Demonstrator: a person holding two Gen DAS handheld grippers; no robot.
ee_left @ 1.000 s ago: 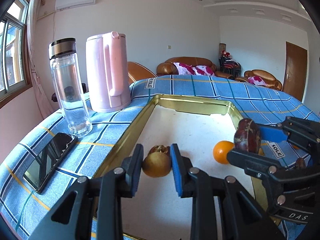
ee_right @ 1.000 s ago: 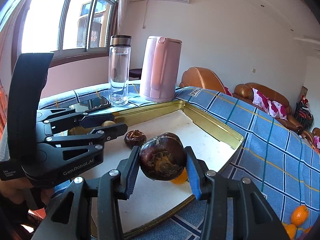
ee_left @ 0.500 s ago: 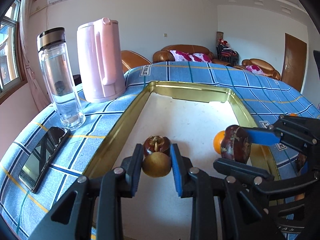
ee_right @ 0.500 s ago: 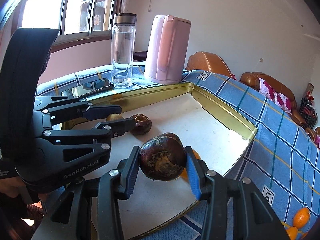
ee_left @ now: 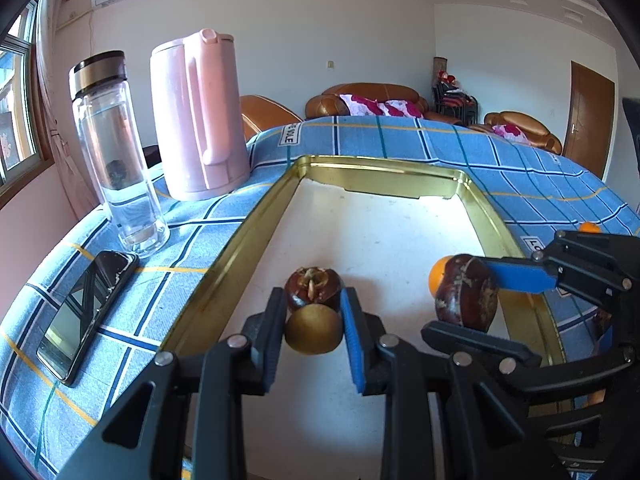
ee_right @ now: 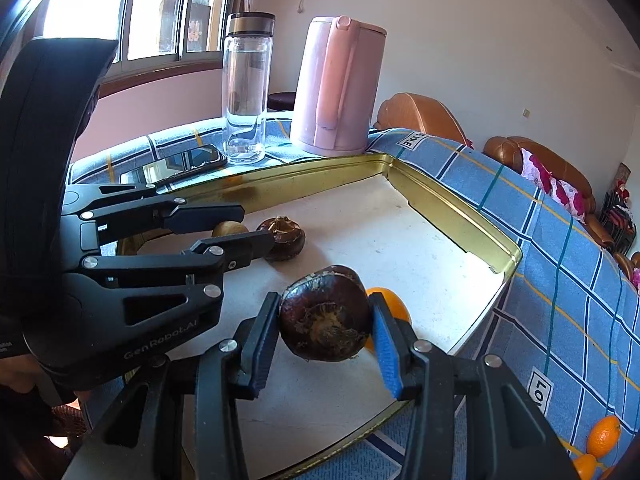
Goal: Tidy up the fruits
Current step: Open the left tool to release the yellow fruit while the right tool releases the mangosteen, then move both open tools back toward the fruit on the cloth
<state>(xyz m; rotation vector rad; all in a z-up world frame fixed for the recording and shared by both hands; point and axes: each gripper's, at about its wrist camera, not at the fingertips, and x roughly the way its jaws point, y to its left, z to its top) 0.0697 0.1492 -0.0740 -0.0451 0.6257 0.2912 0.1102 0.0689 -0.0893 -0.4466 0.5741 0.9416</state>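
In the left wrist view, a phone (ee_left: 86,312) is seen at the lower left on the blue checked cloth (ee_left: 400,136), with a glass bottle (ee_left: 116,152) and a pink kettle (ee_left: 198,116) behind it at the upper left; none of these belong to the task and they should be left alone. In the lower centre the left gripper (ee_left: 314,336) is pinching a small yellow-brown fruit (ee_left: 314,330), its jaws pressed on both sides of it, above the white floor of the gold-rimmed tray (ee_left: 224,264); just behind it a dark fruit with an open top (ee_left: 314,286) is already lying on the tray, very near or touching; this cannot be told. The held fruit is best lowered until it rests on the floor beside that dark fruit, and only then released, so that it is not dropped and does not roll. To the right, the right gripper (ee_right: 326,326) is closed on a dark brown fruit (ee_right: 325,314), held over the lower right part of the tray, with an orange fruit (ee_right: 390,306) on the tray directly behind it; this one should be set down close to the other dark fruit, it is judged, and not pushed against the orange. At the lower right corner of the right wrist view more oranges (ee_right: 604,436) are waiting on the cloth outside the tray.
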